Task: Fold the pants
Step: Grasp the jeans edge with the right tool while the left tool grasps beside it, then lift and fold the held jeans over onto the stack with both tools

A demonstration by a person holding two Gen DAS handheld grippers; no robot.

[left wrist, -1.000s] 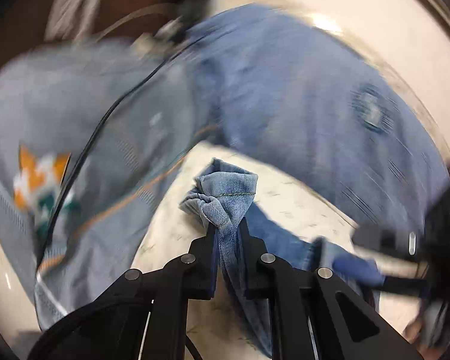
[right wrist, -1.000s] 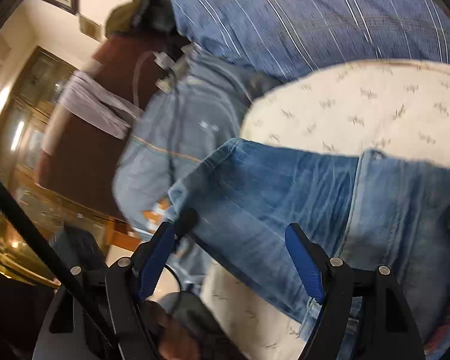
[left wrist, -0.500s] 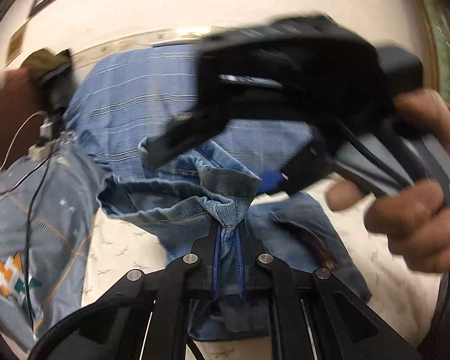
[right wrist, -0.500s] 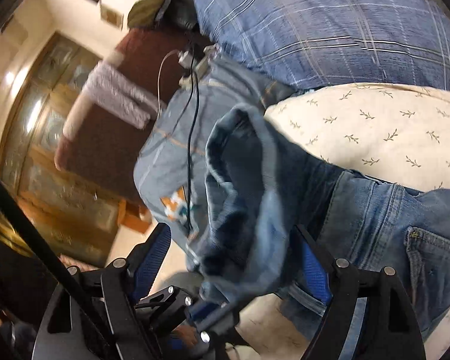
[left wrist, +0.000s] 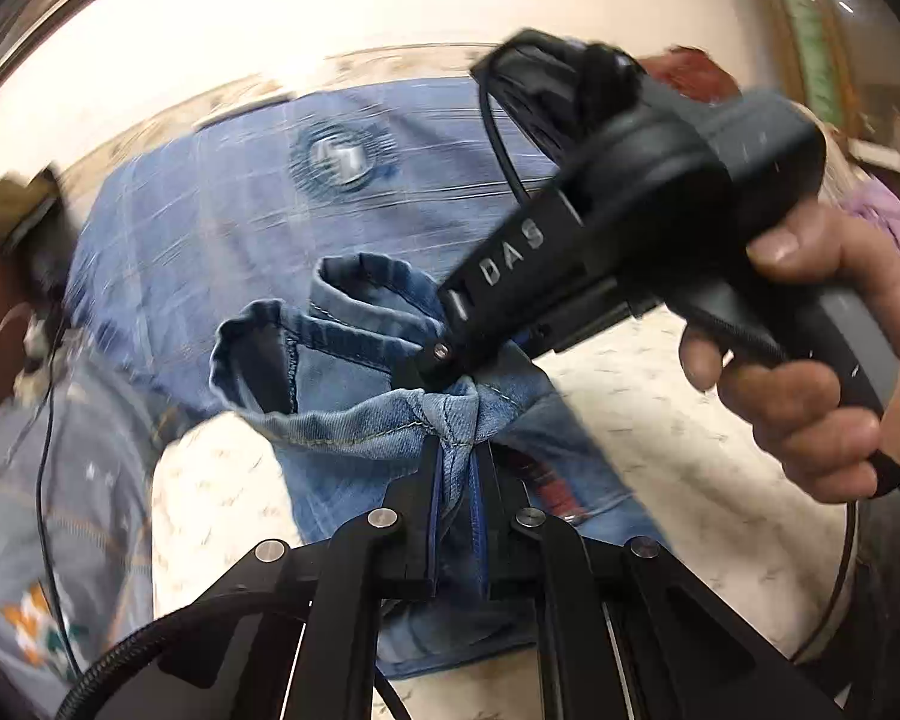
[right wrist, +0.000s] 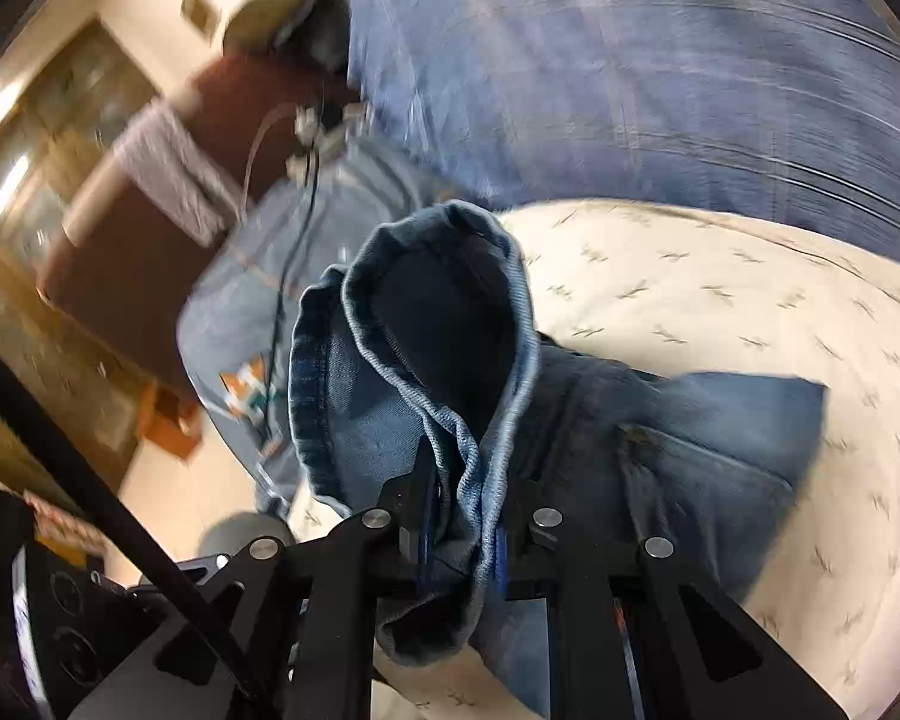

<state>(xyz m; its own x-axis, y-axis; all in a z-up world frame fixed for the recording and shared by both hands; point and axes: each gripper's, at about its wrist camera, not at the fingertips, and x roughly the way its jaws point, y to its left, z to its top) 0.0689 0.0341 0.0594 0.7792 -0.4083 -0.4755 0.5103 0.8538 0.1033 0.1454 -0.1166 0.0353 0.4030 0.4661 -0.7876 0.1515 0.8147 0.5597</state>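
Left tongs (left wrist: pixel 457 468) clamped on a bunched fold of the jeans (left wrist: pixel 342 414), hem lifted clear of the cream patterned bedsheet (left wrist: pixel 660 456). Right tongs (left wrist: pixel 444 360), held in a hand (left wrist: pixel 810 372), closing on the same denim just above. Blue checked pillow (left wrist: pixel 258 204) behind. Frame blurred.

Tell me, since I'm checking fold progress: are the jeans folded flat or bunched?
Bunched: the jeans hang gathered with hem openings gaping, pinched by the left gripper and right gripper.
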